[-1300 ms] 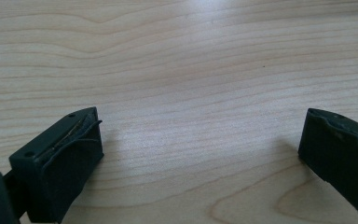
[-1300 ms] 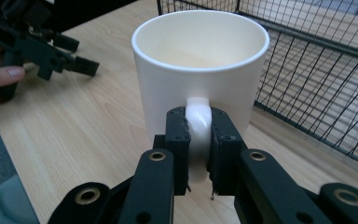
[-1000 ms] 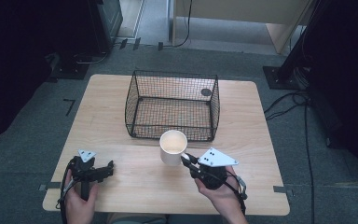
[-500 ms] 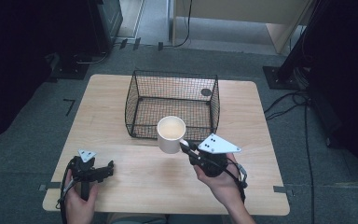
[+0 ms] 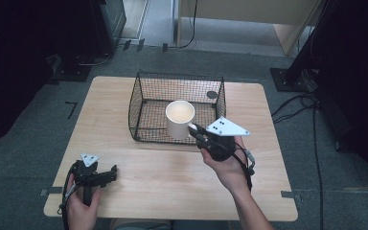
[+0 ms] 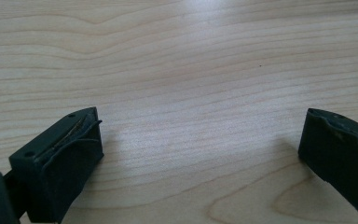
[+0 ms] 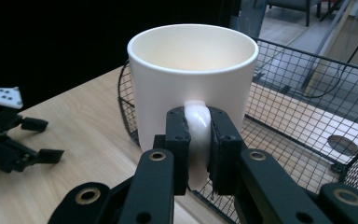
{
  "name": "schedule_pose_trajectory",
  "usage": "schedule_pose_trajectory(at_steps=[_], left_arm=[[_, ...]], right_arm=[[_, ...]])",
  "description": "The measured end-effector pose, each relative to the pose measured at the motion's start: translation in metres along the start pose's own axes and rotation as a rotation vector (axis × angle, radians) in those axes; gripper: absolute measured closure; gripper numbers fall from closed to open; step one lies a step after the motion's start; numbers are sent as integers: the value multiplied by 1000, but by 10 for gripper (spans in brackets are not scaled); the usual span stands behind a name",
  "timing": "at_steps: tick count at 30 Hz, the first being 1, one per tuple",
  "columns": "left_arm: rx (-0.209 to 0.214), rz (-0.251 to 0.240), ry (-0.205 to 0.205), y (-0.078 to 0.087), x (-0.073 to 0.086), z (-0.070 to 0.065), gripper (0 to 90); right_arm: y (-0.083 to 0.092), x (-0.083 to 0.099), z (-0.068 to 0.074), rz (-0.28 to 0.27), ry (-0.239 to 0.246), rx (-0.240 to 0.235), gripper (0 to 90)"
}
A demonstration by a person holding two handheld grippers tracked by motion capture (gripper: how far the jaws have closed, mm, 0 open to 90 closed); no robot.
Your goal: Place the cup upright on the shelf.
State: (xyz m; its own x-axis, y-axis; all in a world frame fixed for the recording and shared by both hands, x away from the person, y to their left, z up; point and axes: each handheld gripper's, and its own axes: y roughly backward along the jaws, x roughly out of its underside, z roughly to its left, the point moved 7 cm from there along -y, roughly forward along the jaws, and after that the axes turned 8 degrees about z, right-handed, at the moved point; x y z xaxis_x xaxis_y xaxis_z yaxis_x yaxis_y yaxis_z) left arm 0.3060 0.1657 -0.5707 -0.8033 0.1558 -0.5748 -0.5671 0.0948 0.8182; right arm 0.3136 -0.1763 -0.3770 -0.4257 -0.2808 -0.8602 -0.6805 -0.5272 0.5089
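Carrying white mug [image 5: 180,119] by handle toward wire basket [image 5: 143,103], mug airborne over basket's near rim, upright. For a clean drop-in: keep mug level, clear near wall w/ margin, centre over basket floor before lowering, avoid dark round disc [image 5: 212,95] in far corner, release only once base sits flat. Handle grip is thin, so no fast wrist rolls, else mug may swing. Right gripper [image 7: 198,140] clamped narrow on mug handle [image 7: 197,122], pads pressing both sides. Left gripper [image 6: 200,154] wide apart, holding nothing, parked low over wooden table [image 5: 124,163] near front-left corner.
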Motion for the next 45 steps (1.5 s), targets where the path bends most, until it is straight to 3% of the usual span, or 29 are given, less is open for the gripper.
schedule_pose_trajectory(at_steps=[8,16,24,36,45], left_arm=[[0,0,0,0,0,0,0],[4,-1,-4,0,0,-1,0],[7,-2,-6,0,0,-1,0],[8,-2,-9,0,0,-1,0],[10,-1,-11,0,0,-1,0]], right_arm=[[-21,-4,-20,13,-38,28,809],[-51,-3,-51,34,-84,81,810],[-77,5,-68,57,-118,118,809],[-104,18,-74,115,-140,124,809],[-122,26,-81,166,-189,109,808]])
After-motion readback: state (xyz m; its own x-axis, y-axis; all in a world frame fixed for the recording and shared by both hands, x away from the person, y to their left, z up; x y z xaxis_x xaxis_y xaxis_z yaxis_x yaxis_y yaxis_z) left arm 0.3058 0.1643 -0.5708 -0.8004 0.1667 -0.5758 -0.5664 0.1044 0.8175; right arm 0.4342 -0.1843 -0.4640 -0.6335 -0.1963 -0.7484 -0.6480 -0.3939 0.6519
